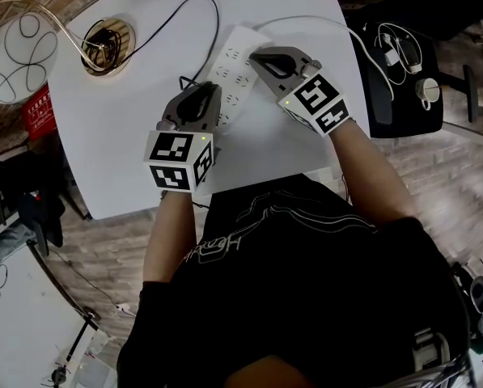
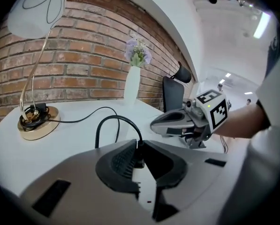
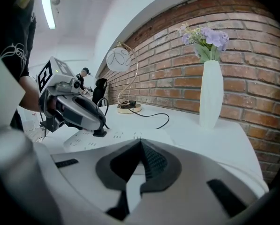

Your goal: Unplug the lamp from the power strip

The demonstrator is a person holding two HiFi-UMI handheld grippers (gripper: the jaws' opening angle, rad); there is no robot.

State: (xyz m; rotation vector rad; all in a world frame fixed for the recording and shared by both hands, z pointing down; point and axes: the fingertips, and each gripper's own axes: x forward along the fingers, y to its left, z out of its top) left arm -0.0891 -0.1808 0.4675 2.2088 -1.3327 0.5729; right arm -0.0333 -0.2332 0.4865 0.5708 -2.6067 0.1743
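The plug (image 2: 140, 154) sat in the power strip (image 1: 233, 55), whose length ran 1 to 7 o'clock, clamped by the left gripper (image 1: 209, 94). The right gripper (image 1: 257, 56), closed and empty, lay at its 2 o'clock, over the strip.

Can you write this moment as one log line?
left gripper: shut on plug | right gripper: shut, over power strip | plug: in strip

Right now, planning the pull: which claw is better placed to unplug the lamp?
Left. The left claw is closed on the black plug seated in the power strip; the right claw, shut and empty, is farther along it.
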